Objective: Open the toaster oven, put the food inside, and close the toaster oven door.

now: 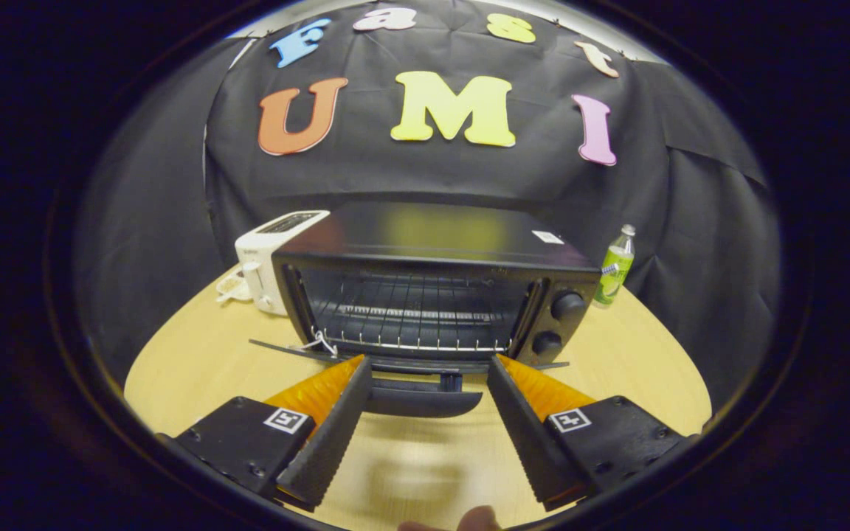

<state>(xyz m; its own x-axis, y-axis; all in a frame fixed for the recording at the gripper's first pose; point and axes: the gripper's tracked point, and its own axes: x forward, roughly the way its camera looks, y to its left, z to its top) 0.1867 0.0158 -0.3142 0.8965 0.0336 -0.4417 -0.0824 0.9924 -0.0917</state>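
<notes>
The toaster oven (432,295) is sitting on the table (189,369), straight ahead of the gripper (429,369), with its front facing the camera. Its door (403,358) is lying folded down and open, reaching out toward the fingers, and the door's handle (425,402) is sitting between the two fingertips, at the near edge of the door. The cavity is showing a wire rack (410,313) running across it, and nothing can be made out lying on that rack. A thin pale cord or tie (319,343) is hanging at the front corner of the rack, on the side of the white toaster. Two dark knobs (558,323) are sitting one above the other on the oven's control panel, and a small pale sticker (547,237) is lying on the dark, glossy top.

The gripper is standing wide apart, its fingers spread to either side of the handle and clamped on nothing; whether the tips are touching the door's edge cannot be told.

Just beside the oven, a white toaster (268,258) is standing on the table, with a small pale object (232,287) lying against its base. On the other side, a clear bottle with a green label (614,267) is standing upright near the oven's back corner. A fingertip (478,519) is showing at the near edge of the table, below the fingers.
</notes>
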